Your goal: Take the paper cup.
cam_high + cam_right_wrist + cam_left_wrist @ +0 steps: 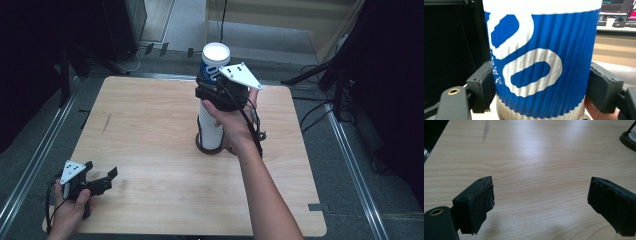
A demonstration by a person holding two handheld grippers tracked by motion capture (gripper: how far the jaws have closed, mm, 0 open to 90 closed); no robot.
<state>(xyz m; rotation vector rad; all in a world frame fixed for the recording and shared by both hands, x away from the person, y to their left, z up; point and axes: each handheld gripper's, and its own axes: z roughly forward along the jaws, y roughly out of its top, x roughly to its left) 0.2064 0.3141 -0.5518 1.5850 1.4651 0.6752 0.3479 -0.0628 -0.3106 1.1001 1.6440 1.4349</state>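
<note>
My wooden table carries a tall stack of white paper cups standing in a dark round holder base near the middle, slightly toward the far right. At the top of that stack sits a blue and white ribbed paper cup, and my right gripper is clamped on it: in the right gripper view both black jaws press against the sides of the cup, one on each flank, with the corrugated sleeve between them. The cup's mouth faces up and its inside looks white; I cannot tell whether anything is in it. The sleeve carries large white looping shapes on blue, but I cannot read them as letters, and some small white print beside the left jaw is too fine to make out. My left gripper rests low at the near left corner of the table, well apart from the stack, its jaws spread wide with bare wood between them, holding nothing.
</note>
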